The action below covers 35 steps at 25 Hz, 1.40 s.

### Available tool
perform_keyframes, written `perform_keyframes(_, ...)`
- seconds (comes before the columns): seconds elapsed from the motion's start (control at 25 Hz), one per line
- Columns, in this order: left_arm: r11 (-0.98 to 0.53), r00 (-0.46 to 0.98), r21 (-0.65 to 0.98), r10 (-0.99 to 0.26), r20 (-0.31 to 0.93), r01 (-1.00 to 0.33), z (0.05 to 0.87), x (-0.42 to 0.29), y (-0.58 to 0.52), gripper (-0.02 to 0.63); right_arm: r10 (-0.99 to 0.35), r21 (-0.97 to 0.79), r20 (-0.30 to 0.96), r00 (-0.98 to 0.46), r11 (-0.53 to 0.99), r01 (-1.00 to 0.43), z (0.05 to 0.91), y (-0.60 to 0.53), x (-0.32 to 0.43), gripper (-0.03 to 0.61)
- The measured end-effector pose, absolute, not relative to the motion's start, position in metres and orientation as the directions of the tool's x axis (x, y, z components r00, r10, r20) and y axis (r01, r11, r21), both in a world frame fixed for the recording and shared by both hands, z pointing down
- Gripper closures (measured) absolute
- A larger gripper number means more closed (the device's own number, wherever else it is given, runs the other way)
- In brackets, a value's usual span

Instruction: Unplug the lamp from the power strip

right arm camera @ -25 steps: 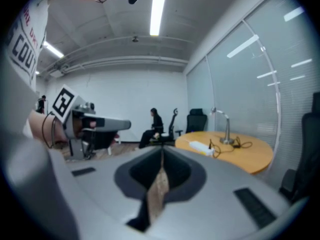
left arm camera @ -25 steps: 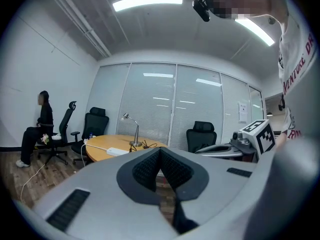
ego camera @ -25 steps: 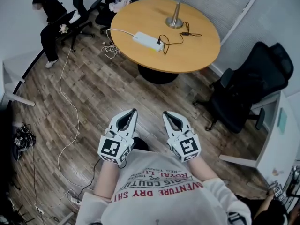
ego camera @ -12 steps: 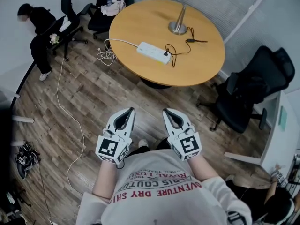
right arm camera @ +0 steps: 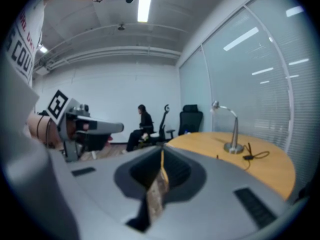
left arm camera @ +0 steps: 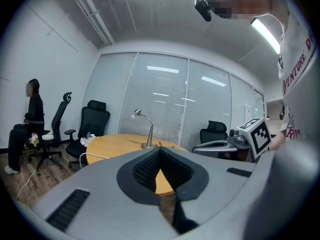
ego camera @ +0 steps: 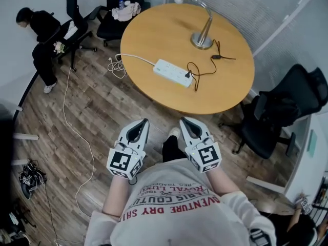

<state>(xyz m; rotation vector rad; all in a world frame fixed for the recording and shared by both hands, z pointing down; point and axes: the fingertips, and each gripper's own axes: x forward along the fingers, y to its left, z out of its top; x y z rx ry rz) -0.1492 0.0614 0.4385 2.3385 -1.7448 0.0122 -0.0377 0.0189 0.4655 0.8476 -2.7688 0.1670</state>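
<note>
A white power strip point(ego camera: 174, 73) lies on the round wooden table point(ego camera: 154, 29). A black plug point(ego camera: 188, 76) sits in its right end, and the black cord runs from it to the silver desk lamp point(ego camera: 202, 39). Both grippers hover over the floor short of the table's near edge, side by side, pointing at it. The left gripper point(ego camera: 145, 121) point(left arm camera: 160, 150) is shut with nothing in it. The right gripper point(ego camera: 183, 120) point(right arm camera: 162, 152) is shut and empty too. The lamp point(left arm camera: 148, 132) point(right arm camera: 231, 129) stands far ahead in both gripper views.
A black office chair point(ego camera: 279, 111) stands right of the table, and more chairs point(ego camera: 115, 14) behind it. A person point(ego camera: 43, 32) sits at the far left. The strip's white cable point(ego camera: 77, 127) trails across the wood floor on the left.
The table, strip and lamp have slid lower and rightward in the head view, so they are closer. Both grippers keep their place in front of the body, still shut.
</note>
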Motion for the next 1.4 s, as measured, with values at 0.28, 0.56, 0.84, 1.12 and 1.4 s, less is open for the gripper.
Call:
perform_keyframes(0.28, -0.295, 0.317, 0.147, -0.934, 0.162, -0.944, 0.433, -0.165, -0.046, 0.583, -0.559, -0.059, 0.230, -0.796, 0.809, -0.585, 0.458, -0.097, -0.048, 0.548)
perform_keyframes(0.56, -0.371, 0.391, 0.134, -0.901, 0.189, -0.919, 0.444, -0.155, -0.139, 0.583, -0.607, -0.077, 0.259, -0.751, 0.762, -0.643, 0.476, -0.182, -0.039, 0.548)
perform_keyframes(0.84, -0.505, 0.526, 0.145, -0.815, 0.245, -0.851, 0.465, -0.141, -0.199, 0.583, -0.672, -0.119, 0.346, -0.655, 0.661, -0.741, 0.502, -0.223, -0.025, 0.548)
perform_keyframes(1.12, -0.670, 0.654, 0.098, -0.665, 0.361, -0.736, 0.502, -0.145, -0.241, 0.583, -0.719, -0.187, 0.430, -0.546, 0.521, -0.833, 0.526, -0.239, -0.035, 0.546)
perform_keyframes(1.4, -0.832, 0.711, 0.040, -0.446, 0.545, -0.553, 0.575, -0.126, -0.246, 0.583, -0.677, -0.093, 0.596, -0.433, 0.477, -0.874, 0.571, -0.233, -0.044, 0.440)
